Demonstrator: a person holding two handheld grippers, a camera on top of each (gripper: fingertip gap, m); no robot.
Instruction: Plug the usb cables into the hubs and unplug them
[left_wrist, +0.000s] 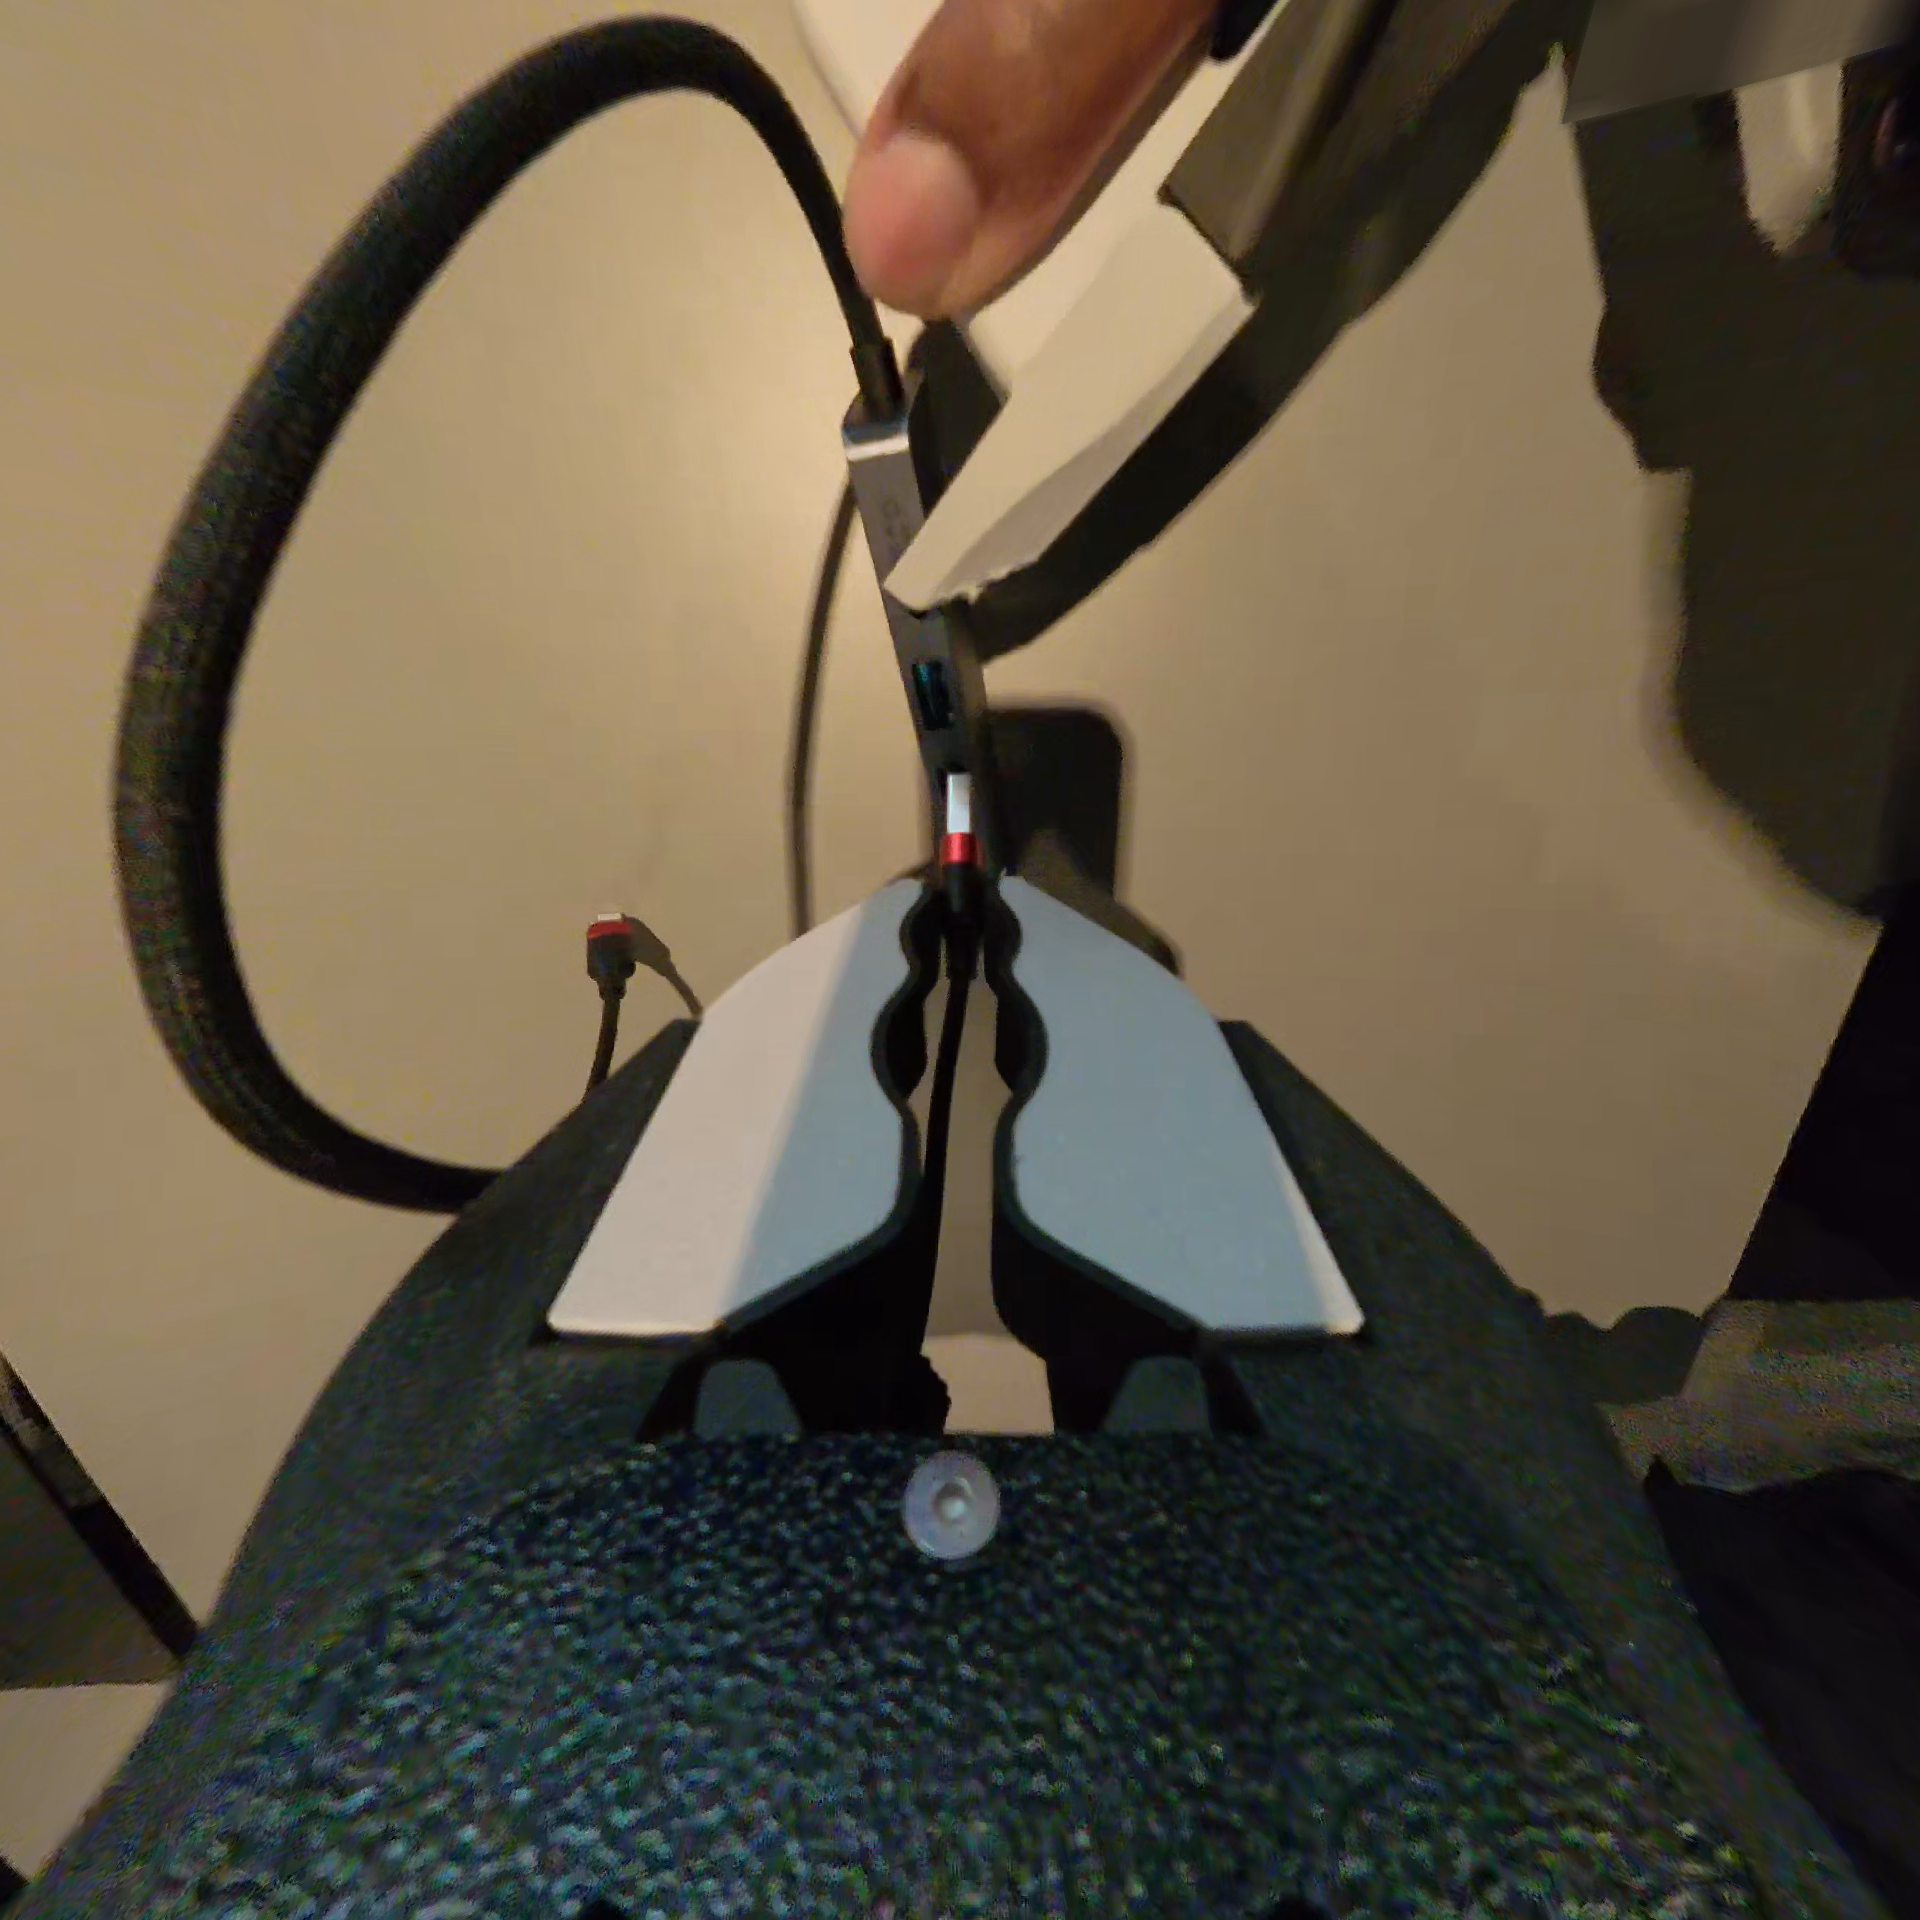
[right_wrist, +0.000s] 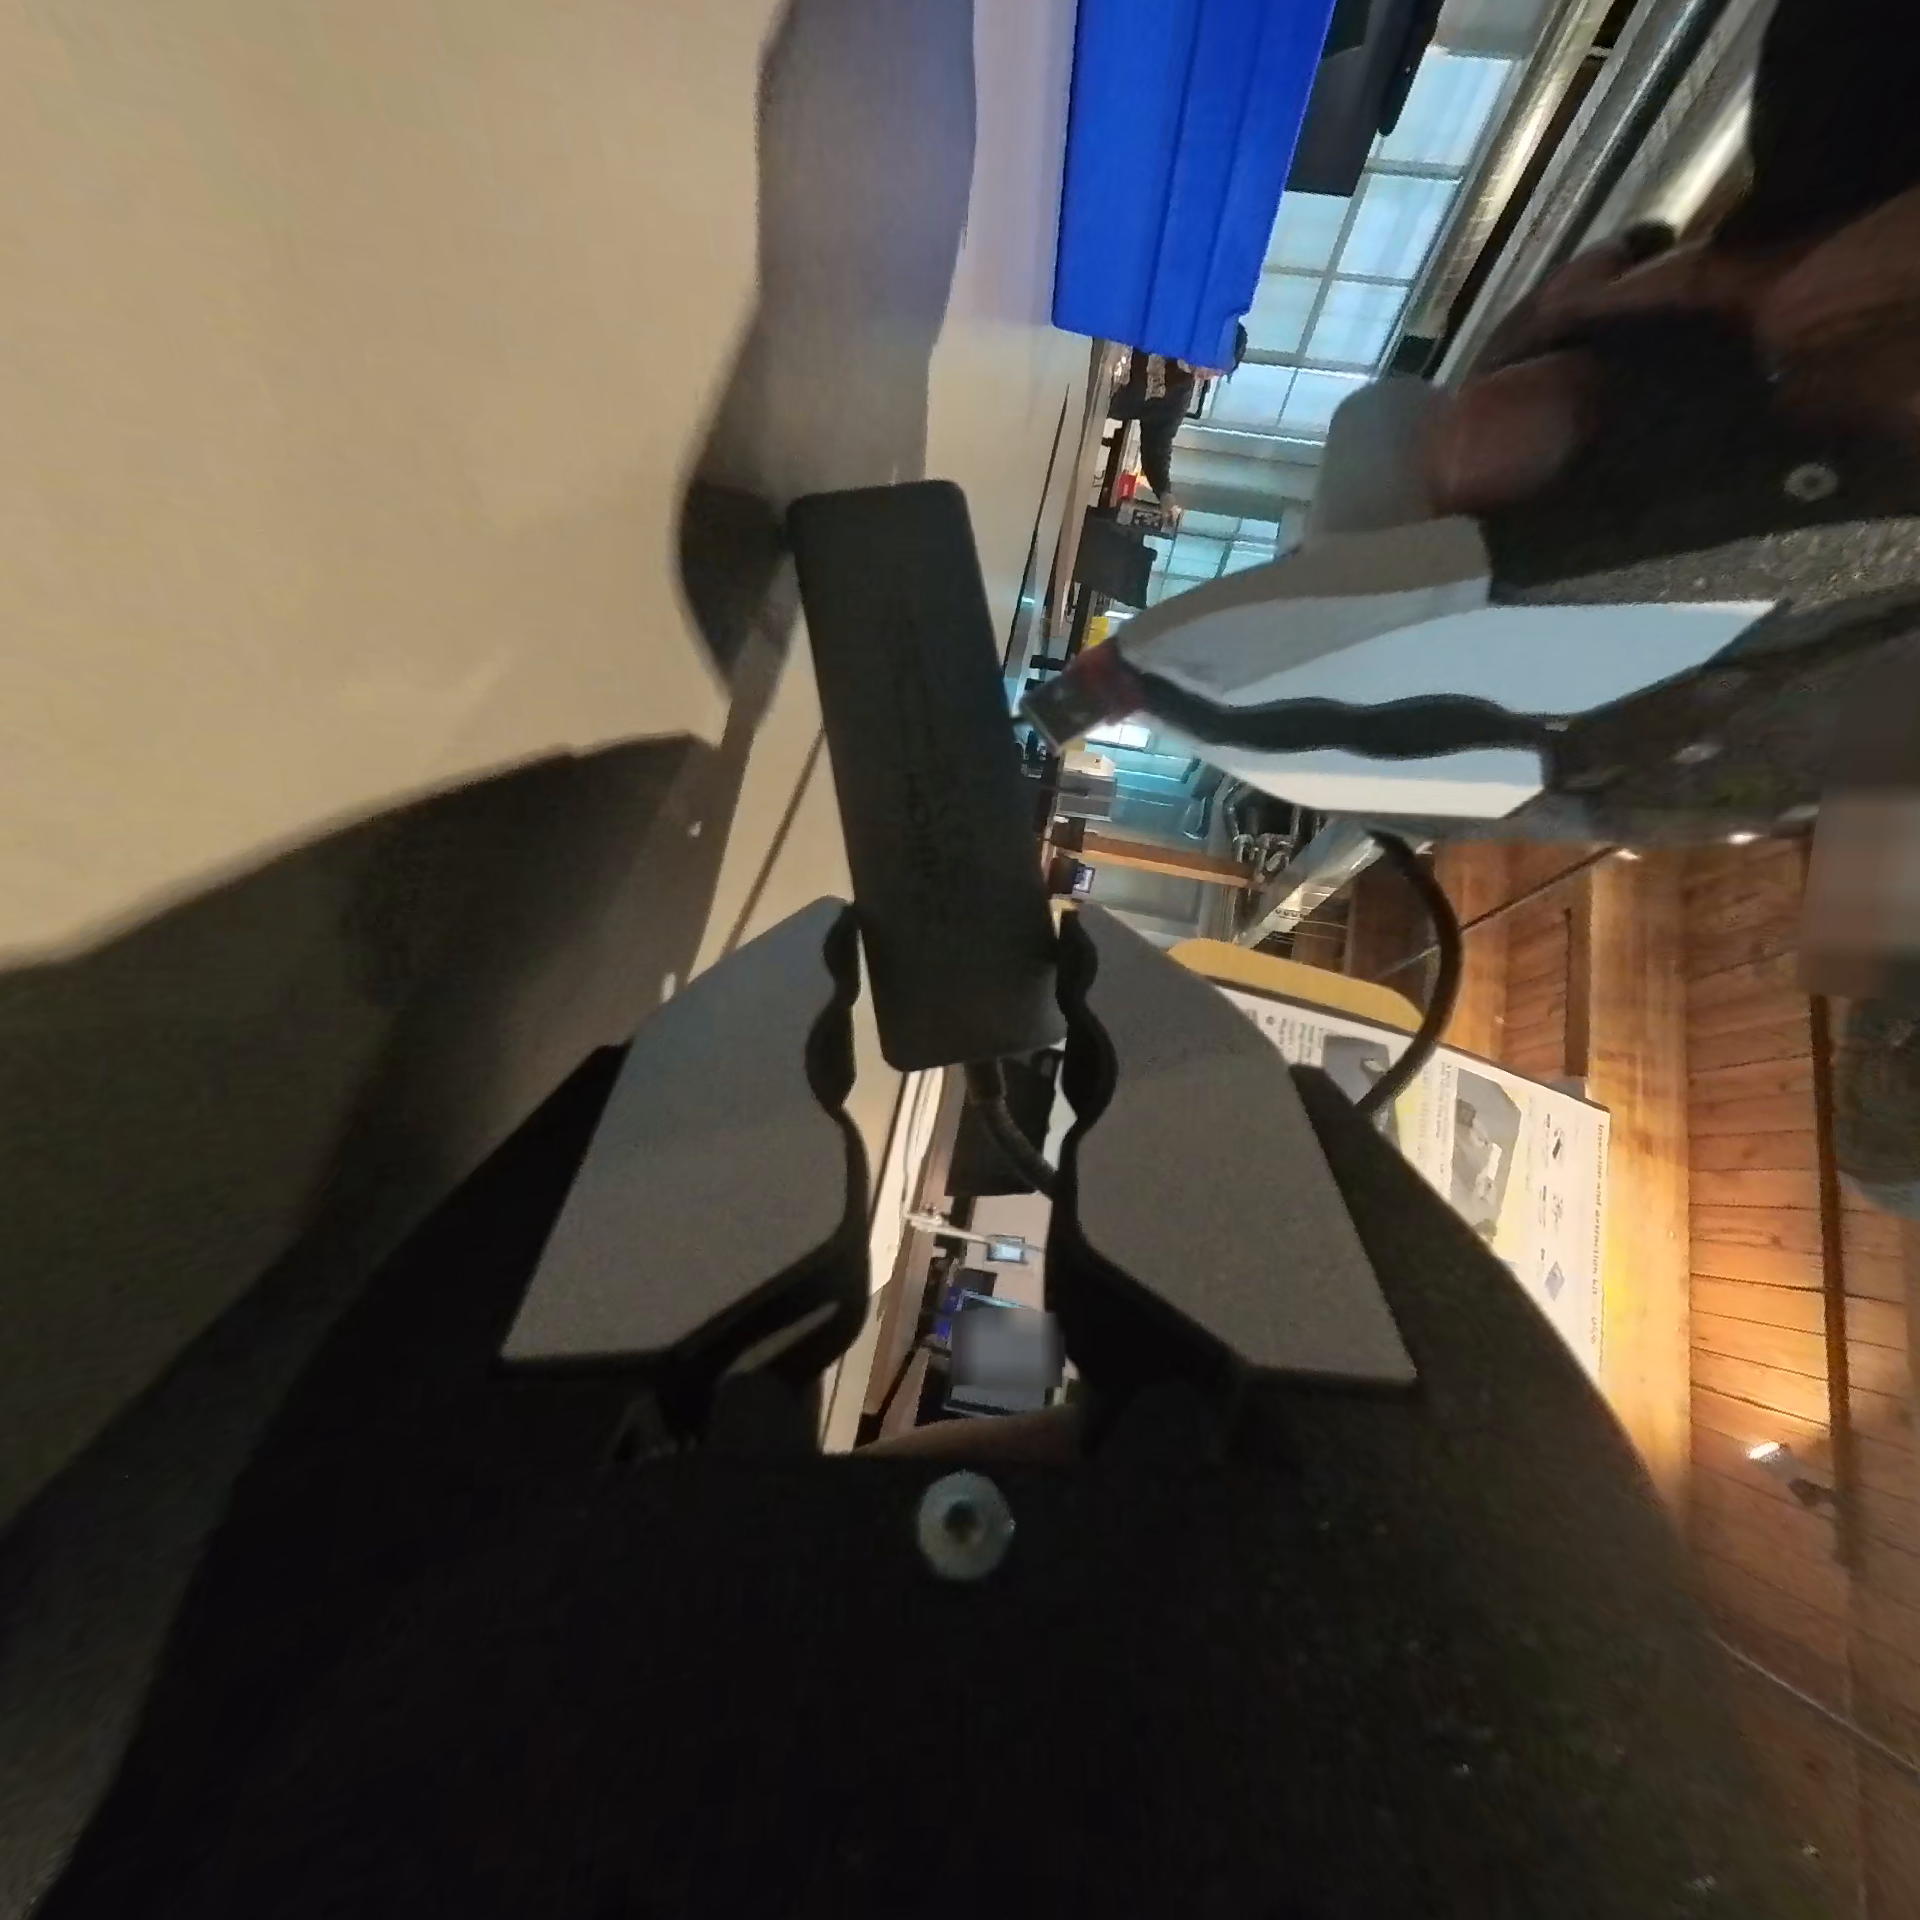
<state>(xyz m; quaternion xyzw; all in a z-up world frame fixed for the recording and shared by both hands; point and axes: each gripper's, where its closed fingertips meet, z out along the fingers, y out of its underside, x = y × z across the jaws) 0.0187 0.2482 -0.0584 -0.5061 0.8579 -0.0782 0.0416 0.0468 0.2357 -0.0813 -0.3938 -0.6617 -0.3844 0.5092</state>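
Observation:
In the left wrist view my left gripper (left_wrist: 958, 906) is shut on a red-collared USB plug (left_wrist: 957, 826) whose thin black cable runs back between the fingers. The plug's silver tip meets a side port of a slim dark hub (left_wrist: 920, 582). My right gripper (left_wrist: 935, 592) holds the hub from the upper right. A thick braided cable (left_wrist: 239, 582) loops from the hub's top. In the right wrist view my right gripper (right_wrist: 956, 935) is shut on the hub (right_wrist: 925, 748), and the left gripper (right_wrist: 1143, 675) brings the plug (right_wrist: 1070, 701) against the hub's edge. How deep the plug sits is unclear.
A second red-collared plug (left_wrist: 613, 940) lies on the beige table (left_wrist: 416, 675) at left. A black block (left_wrist: 1070, 769) sits behind the hub. A person's fingertip (left_wrist: 925, 208) rests by the hub's cable end. A blue panel (right_wrist: 1174, 177) and a wooden wall (right_wrist: 1745, 1143) lie beyond.

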